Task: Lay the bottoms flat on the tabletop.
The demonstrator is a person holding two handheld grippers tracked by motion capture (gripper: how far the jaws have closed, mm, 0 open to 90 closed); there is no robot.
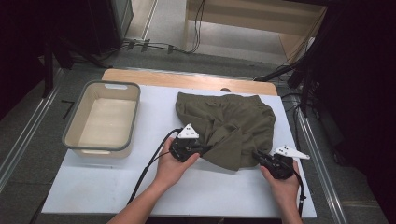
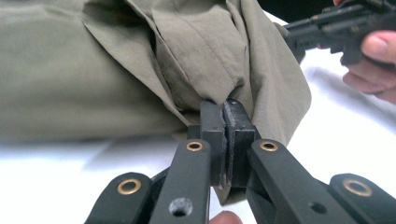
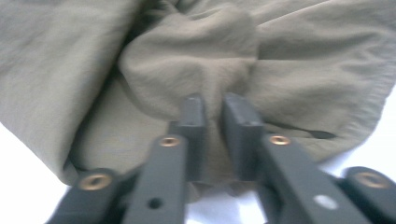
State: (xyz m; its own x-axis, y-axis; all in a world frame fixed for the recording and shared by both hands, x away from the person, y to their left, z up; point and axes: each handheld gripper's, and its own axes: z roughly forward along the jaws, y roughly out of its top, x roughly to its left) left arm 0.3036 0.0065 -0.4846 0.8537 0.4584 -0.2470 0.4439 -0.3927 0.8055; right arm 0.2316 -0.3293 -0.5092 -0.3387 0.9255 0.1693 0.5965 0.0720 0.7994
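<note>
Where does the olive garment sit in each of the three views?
High view: olive garment crumpled right of centre on the white table.
Left gripper view: fills the upper left, pinched by the left gripper.
Right gripper view: spans the frame, pinched by the right gripper.
Shared landmark: the white table.

Grey tub (image 1: 103, 119) is blocking the table's (image 1: 93, 186) left edge; crumpled olive garment (image 1: 229, 123) is covering the middle-right; the near edge strip is lying open for passing.
</note>
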